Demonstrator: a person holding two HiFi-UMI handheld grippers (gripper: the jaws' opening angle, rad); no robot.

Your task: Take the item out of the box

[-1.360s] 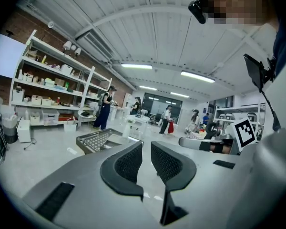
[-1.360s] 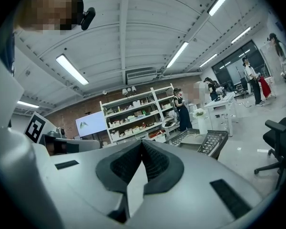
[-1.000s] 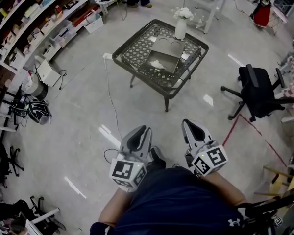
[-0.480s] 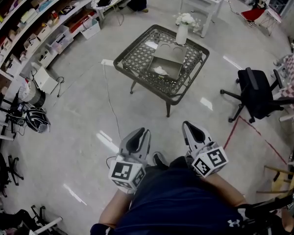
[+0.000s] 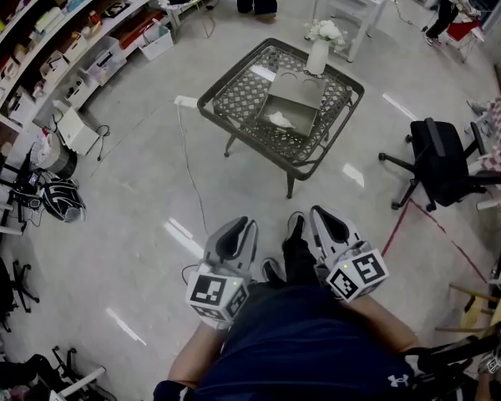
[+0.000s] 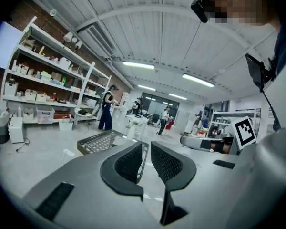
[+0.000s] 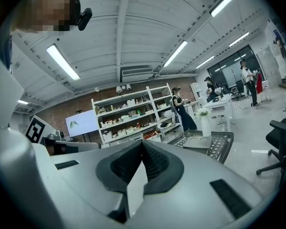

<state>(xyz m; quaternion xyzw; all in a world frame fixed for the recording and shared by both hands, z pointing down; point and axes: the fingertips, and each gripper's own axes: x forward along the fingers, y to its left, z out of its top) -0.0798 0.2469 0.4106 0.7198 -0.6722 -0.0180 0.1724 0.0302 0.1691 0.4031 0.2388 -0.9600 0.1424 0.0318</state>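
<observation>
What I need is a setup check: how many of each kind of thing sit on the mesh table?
Open box: 1
Vase of flowers: 1
White item, lying inside the box: 1
Total: 3

Head view steeply down from above the person, both gripper views low, near level along their own jaws, all three sharing the far mesh surface (image 5: 238, 94) ahead.
</observation>
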